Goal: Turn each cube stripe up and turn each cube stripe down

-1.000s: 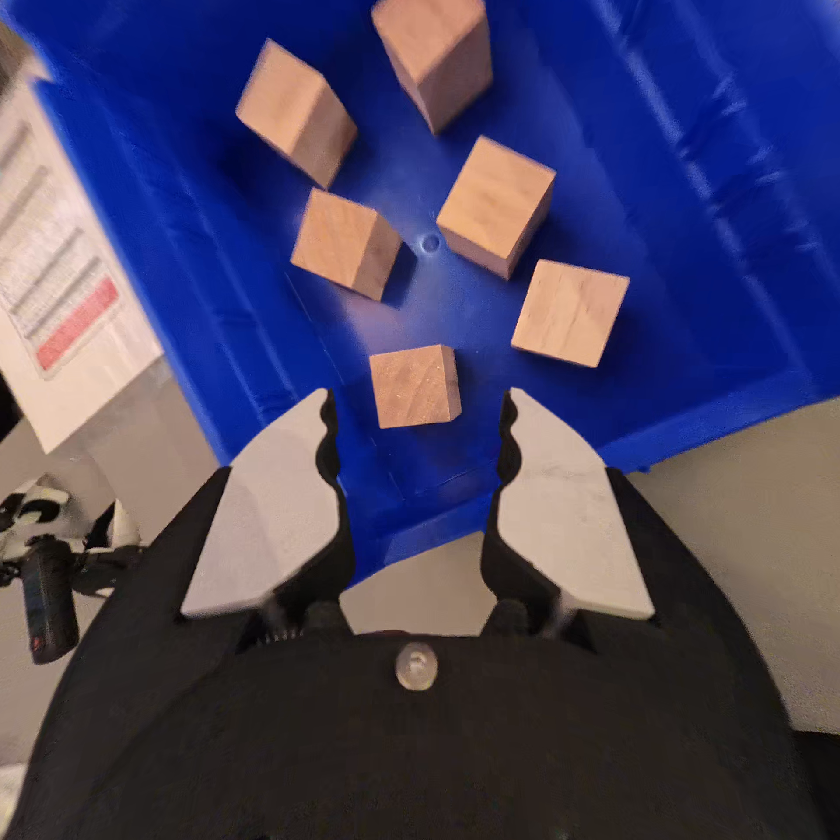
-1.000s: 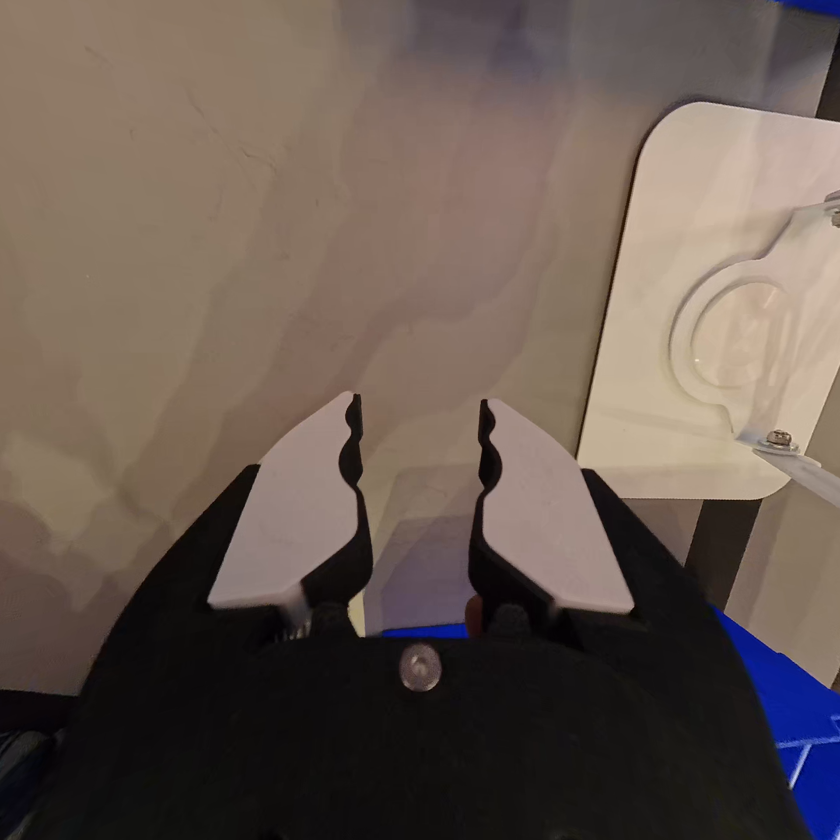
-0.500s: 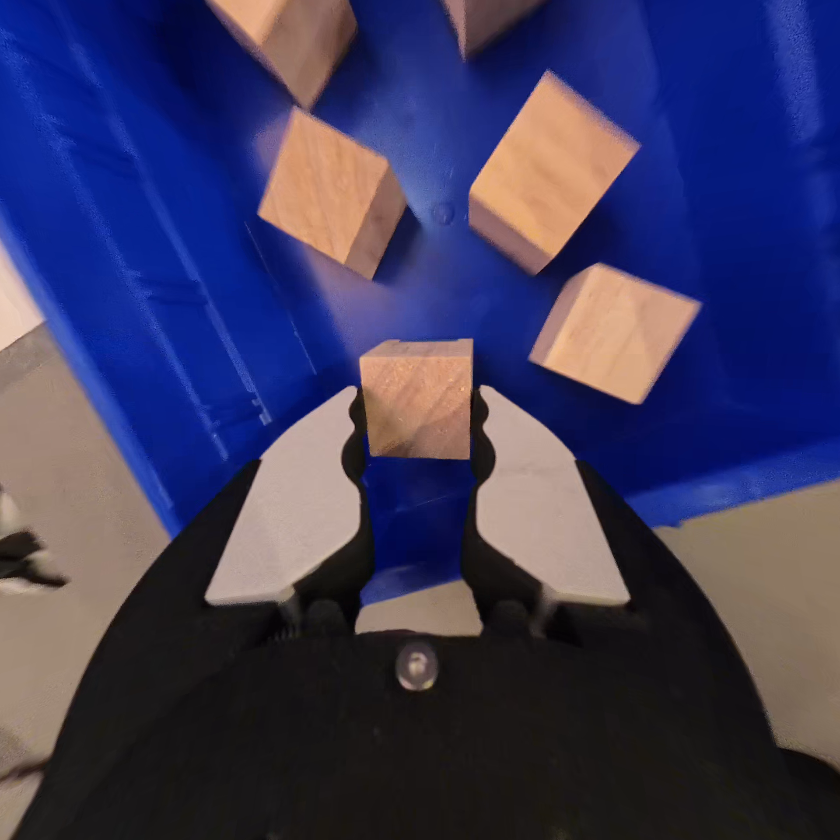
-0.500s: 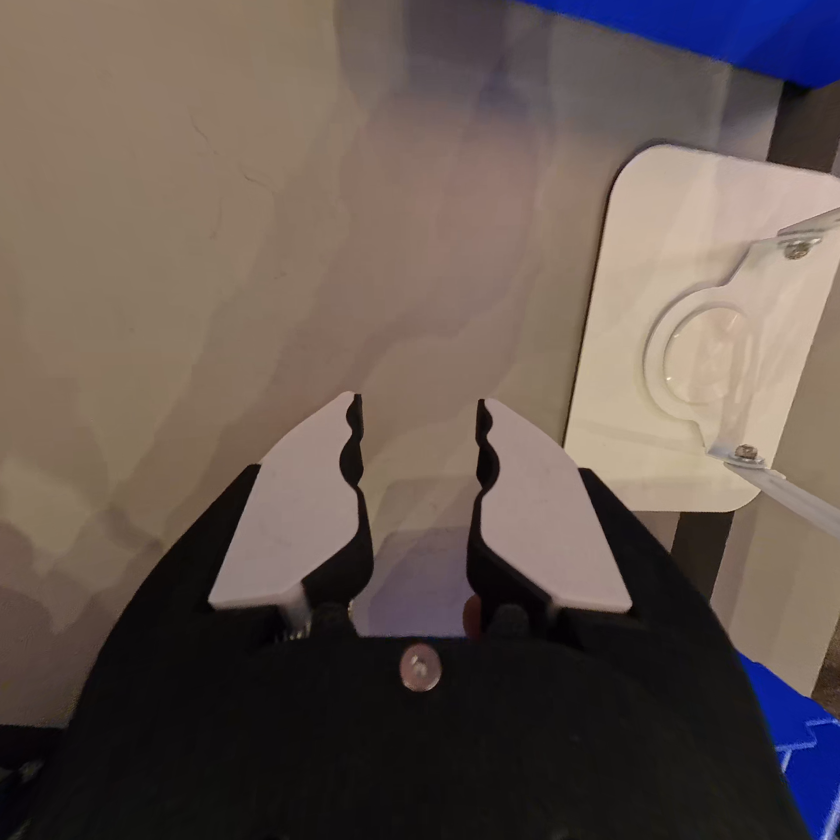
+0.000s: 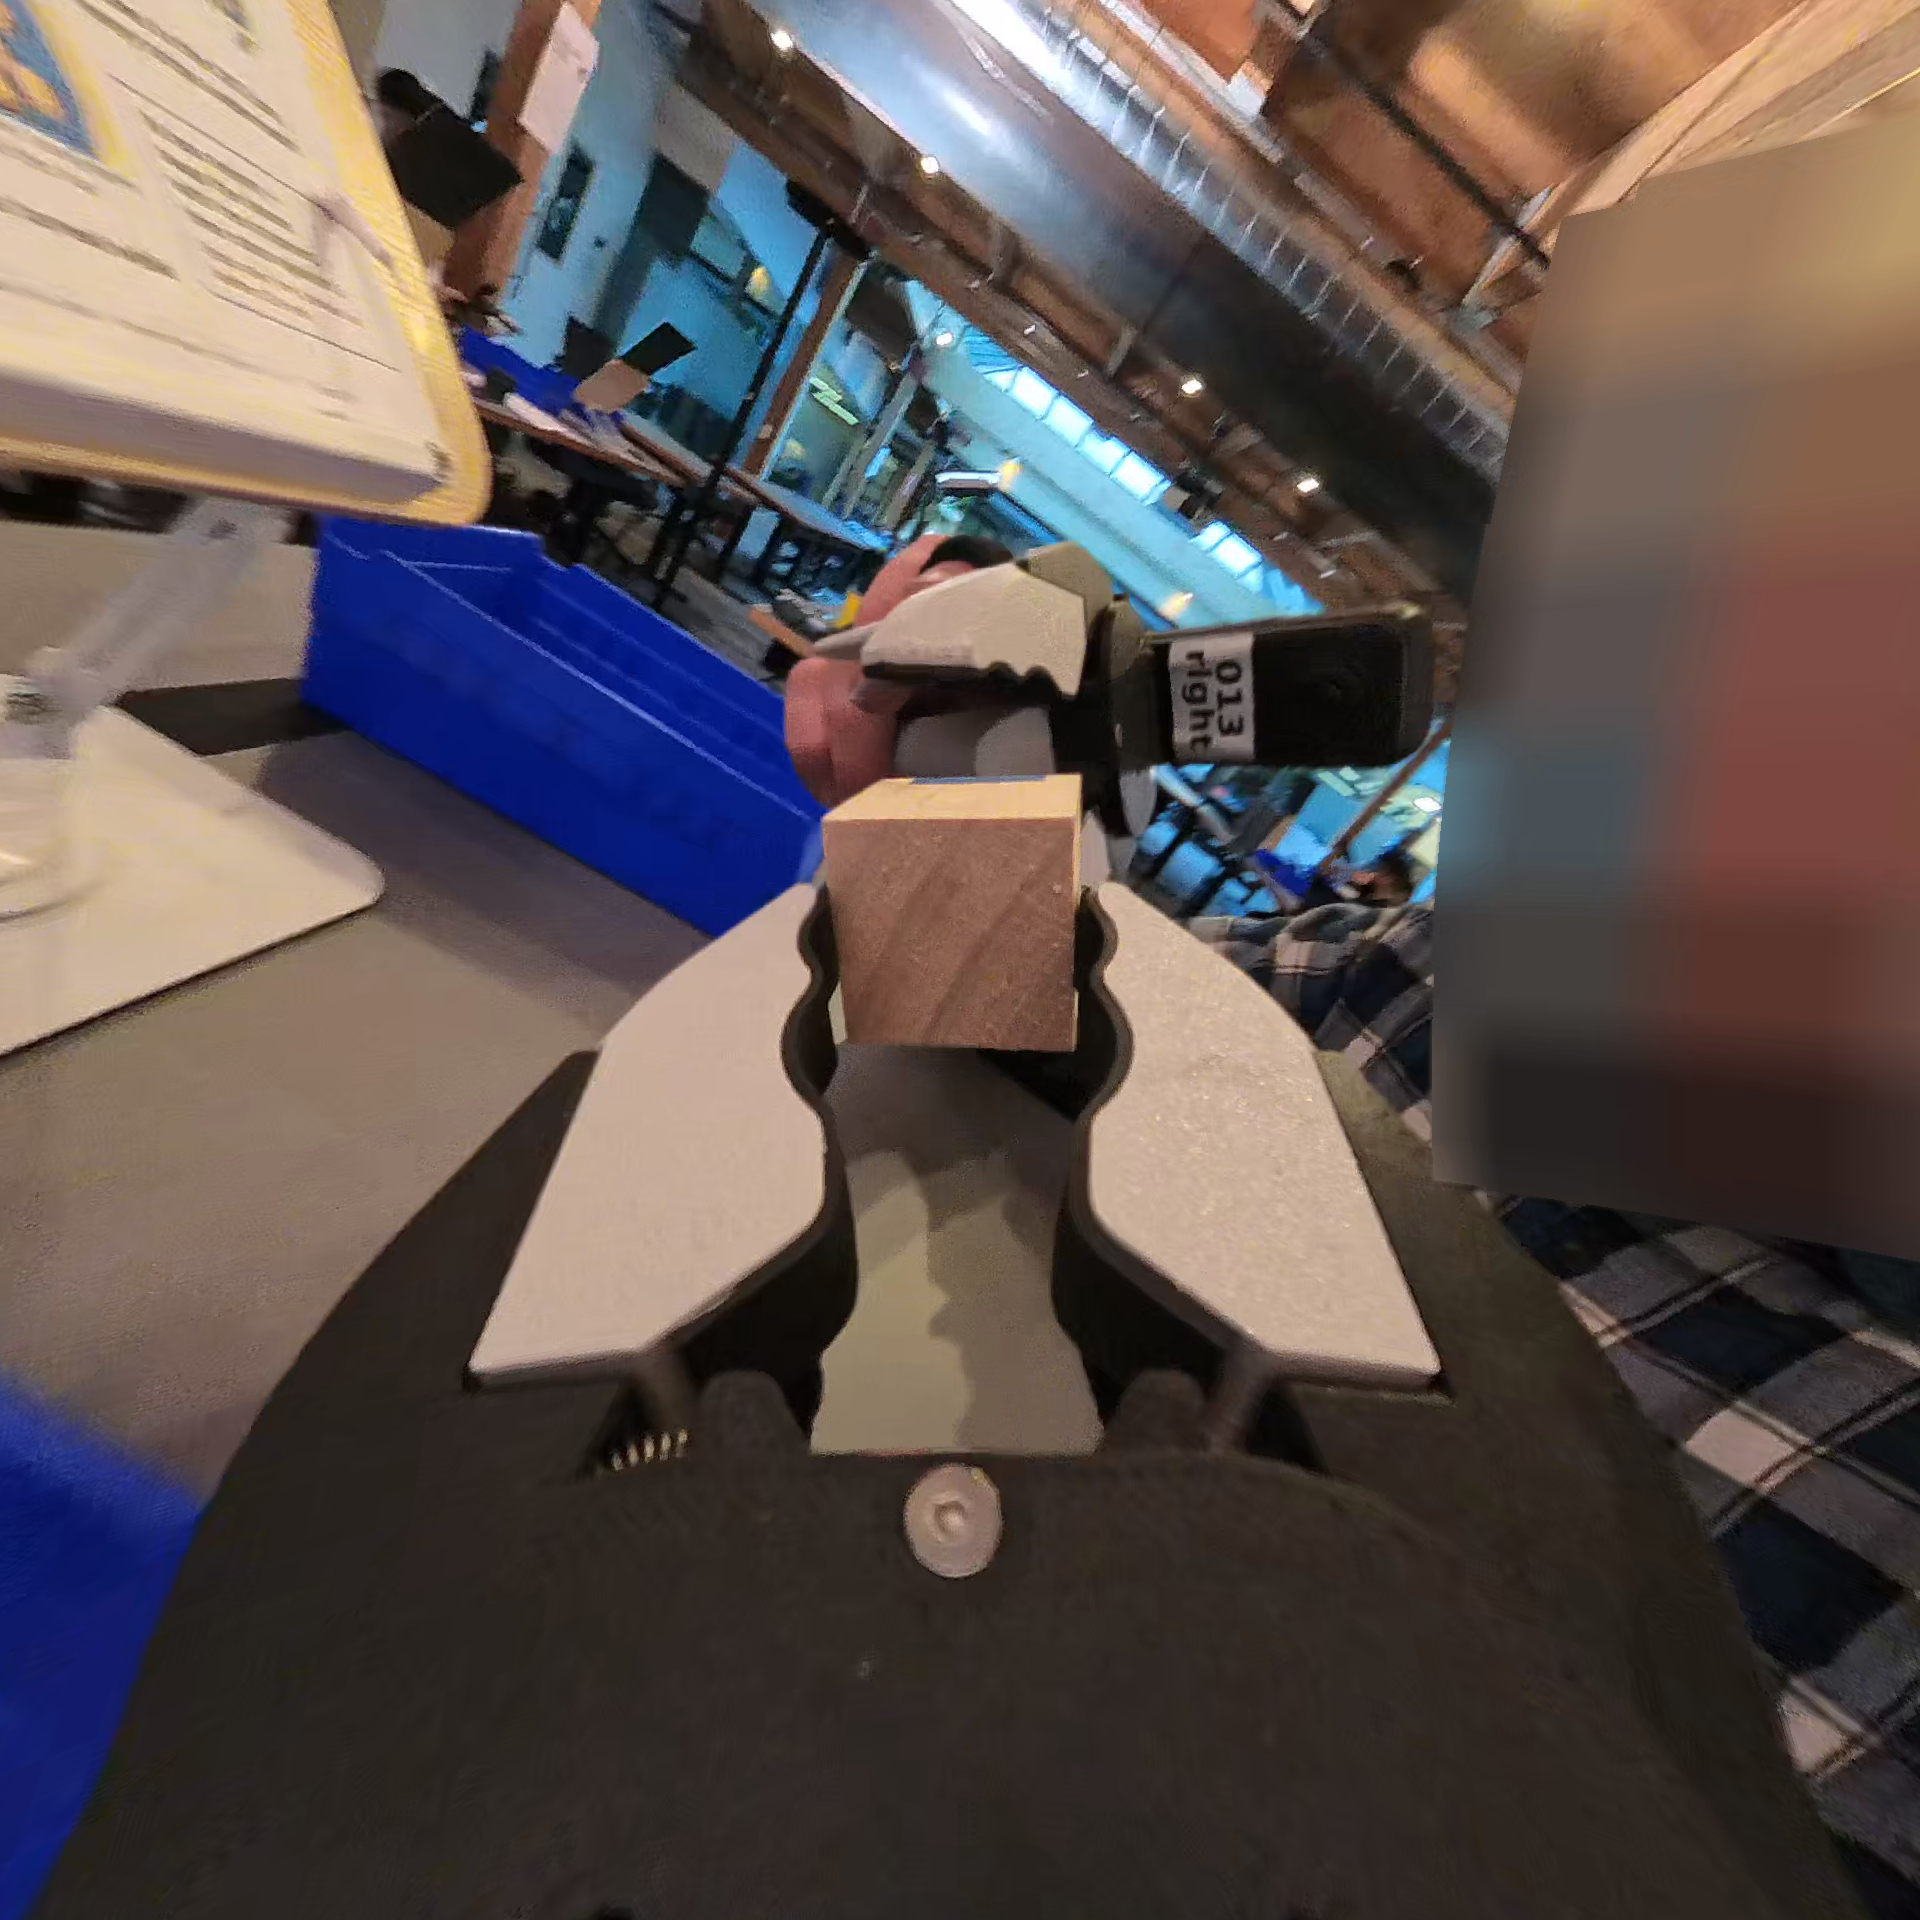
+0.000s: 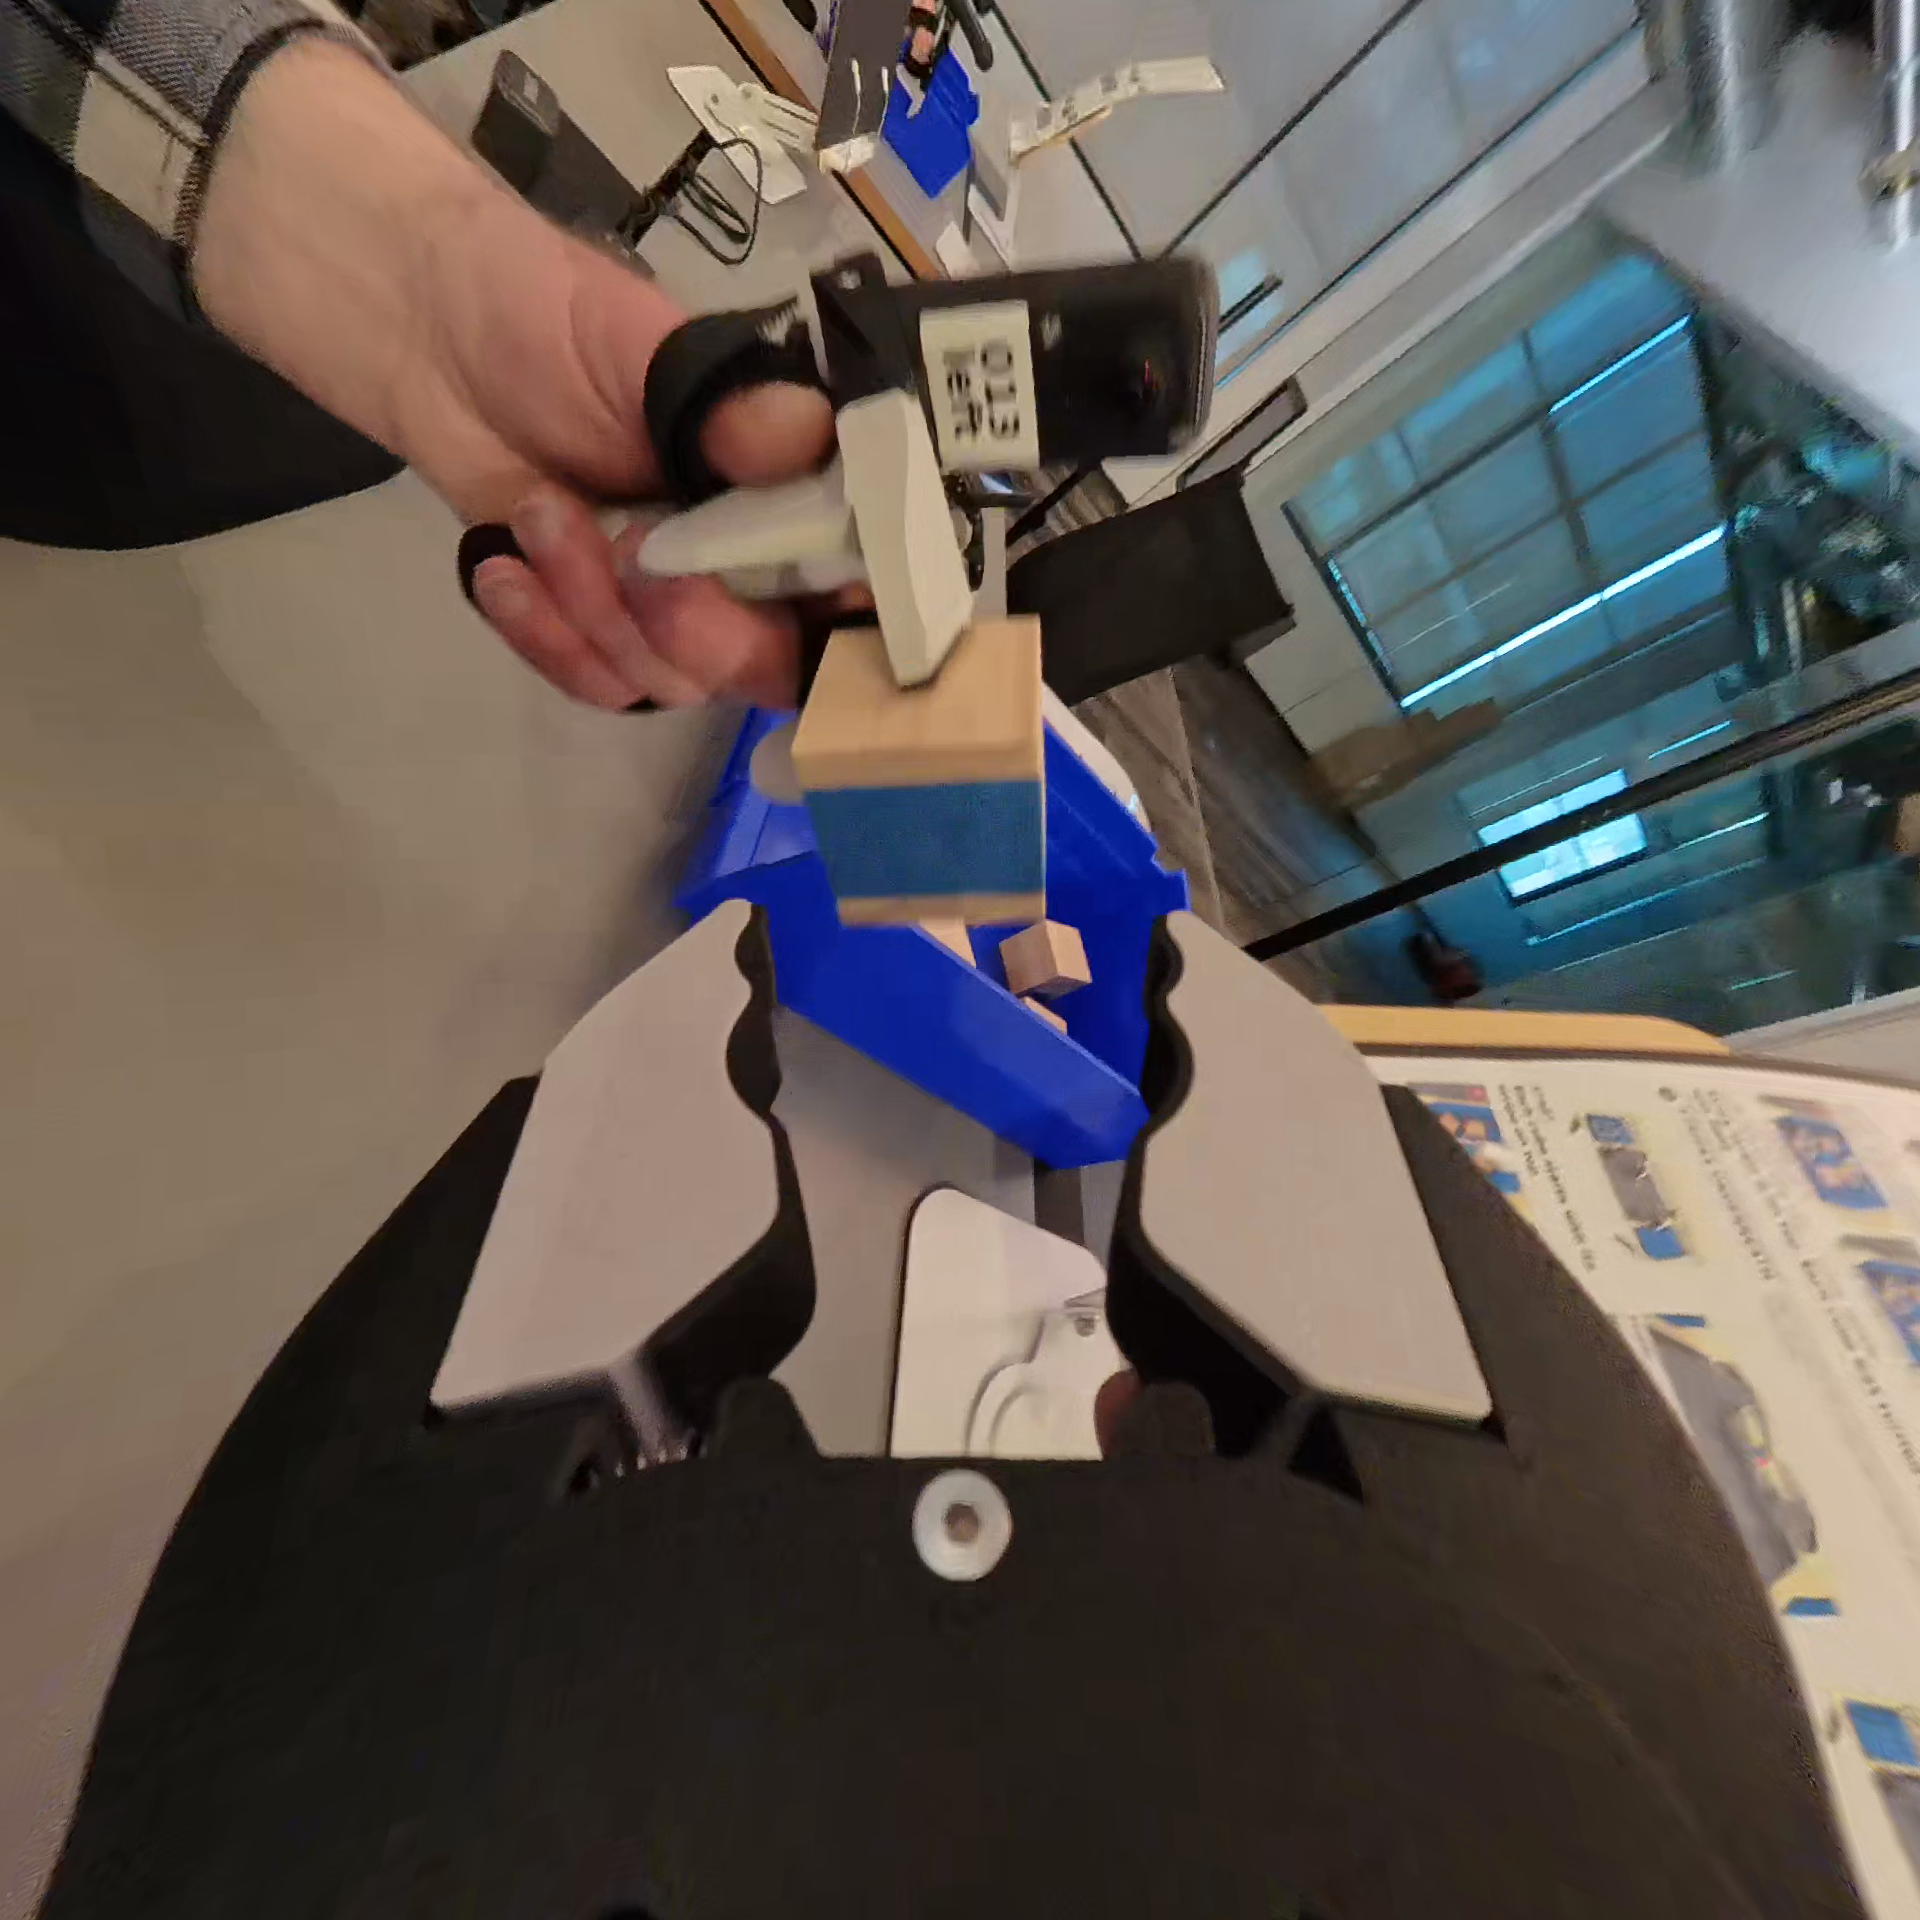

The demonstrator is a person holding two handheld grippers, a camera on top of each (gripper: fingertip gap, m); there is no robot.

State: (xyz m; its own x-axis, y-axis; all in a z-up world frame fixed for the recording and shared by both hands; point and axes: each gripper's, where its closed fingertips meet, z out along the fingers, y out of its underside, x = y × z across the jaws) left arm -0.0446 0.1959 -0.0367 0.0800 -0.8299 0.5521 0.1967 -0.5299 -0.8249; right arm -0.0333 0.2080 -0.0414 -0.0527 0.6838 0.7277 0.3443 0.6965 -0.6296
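Note:
My left gripper is shut on a wooden cube, both pads pressed on its sides, and holds it in the air above the grey table. A blue stripe shows on the cube's far face, and fills that face in the right wrist view. There a hand holds the left gripper, one of its fingers lying over the cube. My right gripper is open wide and empty. The cube hangs just beyond its fingertips, untouched. The right gripper also shows in the left wrist view, behind the cube.
A blue bin with several wooden cubes stands on the table below; it also shows in the left wrist view. A printed sheet on a stand with a white base is beside it. A plaid-clad person is at right.
My left gripper shut on a cube in the bin, lifted it out and turned it toward the right gripper. My right gripper opened wider and swung from the table to face the cube.

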